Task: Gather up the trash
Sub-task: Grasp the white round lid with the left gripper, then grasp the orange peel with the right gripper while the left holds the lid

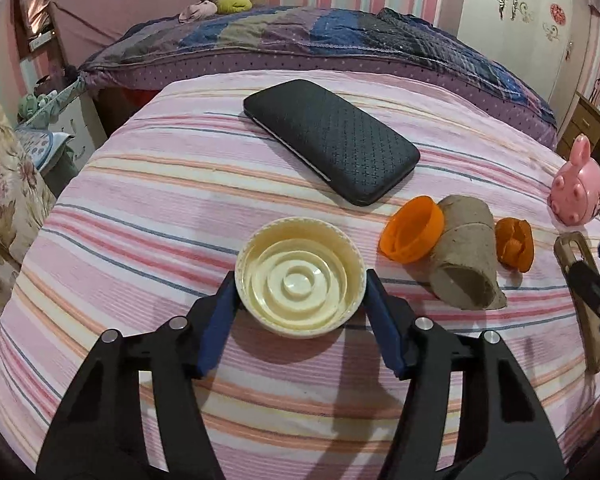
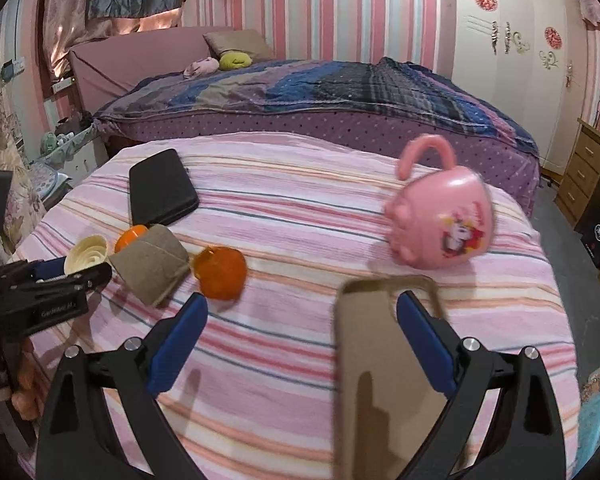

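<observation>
A cream plastic lid [image 1: 300,278] lies upside down on the striped cloth, and my left gripper [image 1: 300,292] has its blue fingers against both of its sides, shut on it. To its right lie an orange cap [image 1: 414,228], a brown cardboard roll [image 1: 466,254] and a second orange cap [image 1: 514,244]. In the right wrist view the roll [image 2: 152,270] and an orange cap [image 2: 220,274] lie ahead to the left. My right gripper [image 2: 300,312] is open, and a tan phone case [image 2: 388,360] lies flat beneath it, not gripped.
A black textured case [image 1: 332,140] lies at the far middle of the striped table cloth [image 1: 140,208]. A pink toy cup [image 2: 444,228] lies on its side at the right. A bed with a dark quilt [image 2: 320,88] stands behind, drawers [image 2: 588,168] at the right.
</observation>
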`<action>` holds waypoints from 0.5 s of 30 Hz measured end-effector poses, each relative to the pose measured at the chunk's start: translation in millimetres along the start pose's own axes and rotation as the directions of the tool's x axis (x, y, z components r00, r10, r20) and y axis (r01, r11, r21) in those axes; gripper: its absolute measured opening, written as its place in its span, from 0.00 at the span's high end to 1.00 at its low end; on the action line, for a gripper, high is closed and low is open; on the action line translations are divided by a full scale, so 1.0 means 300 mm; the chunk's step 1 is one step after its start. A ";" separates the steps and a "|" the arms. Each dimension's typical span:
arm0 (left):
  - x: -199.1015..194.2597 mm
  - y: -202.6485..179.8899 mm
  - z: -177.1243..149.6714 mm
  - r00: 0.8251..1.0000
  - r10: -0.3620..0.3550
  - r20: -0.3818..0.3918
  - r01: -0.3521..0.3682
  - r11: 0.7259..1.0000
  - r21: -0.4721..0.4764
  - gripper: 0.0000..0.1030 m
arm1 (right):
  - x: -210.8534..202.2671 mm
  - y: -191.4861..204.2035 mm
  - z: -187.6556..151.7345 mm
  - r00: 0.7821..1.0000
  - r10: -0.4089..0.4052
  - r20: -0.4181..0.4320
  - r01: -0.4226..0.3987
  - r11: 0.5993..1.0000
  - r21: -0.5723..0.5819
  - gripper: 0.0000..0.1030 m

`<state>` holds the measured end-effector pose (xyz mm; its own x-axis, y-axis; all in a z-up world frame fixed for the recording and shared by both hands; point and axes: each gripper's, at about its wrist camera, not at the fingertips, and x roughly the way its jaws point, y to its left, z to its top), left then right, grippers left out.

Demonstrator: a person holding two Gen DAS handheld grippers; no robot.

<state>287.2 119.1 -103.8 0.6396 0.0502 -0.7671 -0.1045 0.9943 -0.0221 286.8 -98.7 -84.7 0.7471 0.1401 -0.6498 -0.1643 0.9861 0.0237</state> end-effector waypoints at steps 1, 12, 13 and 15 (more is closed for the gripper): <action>-0.003 0.008 0.002 1.000 0.011 0.002 -0.011 1.000 -0.003 0.41 | 0.015 0.014 0.008 1.000 0.003 -0.004 -0.003 1.000 -0.004 0.09; -0.070 0.167 0.027 0.994 0.106 0.030 -0.101 0.986 -0.131 0.41 | 0.143 0.117 0.049 0.994 0.030 -0.105 -0.041 0.994 -0.101 0.23; -0.073 0.170 0.027 0.994 0.104 0.030 -0.099 0.986 -0.133 0.41 | 0.160 0.125 0.054 0.992 0.040 -0.124 -0.053 0.993 -0.108 0.28; -0.083 0.168 0.030 0.993 0.110 0.036 -0.105 0.986 -0.130 0.41 | 0.186 0.138 0.051 0.986 0.061 -0.158 -0.079 0.990 -0.113 0.41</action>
<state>272.9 168.8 -80.1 0.6512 0.1626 -0.7413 -0.2687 0.9629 -0.0249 331.6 -48.7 -108.5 0.6248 0.1840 -0.7588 -0.2944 0.9556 -0.0107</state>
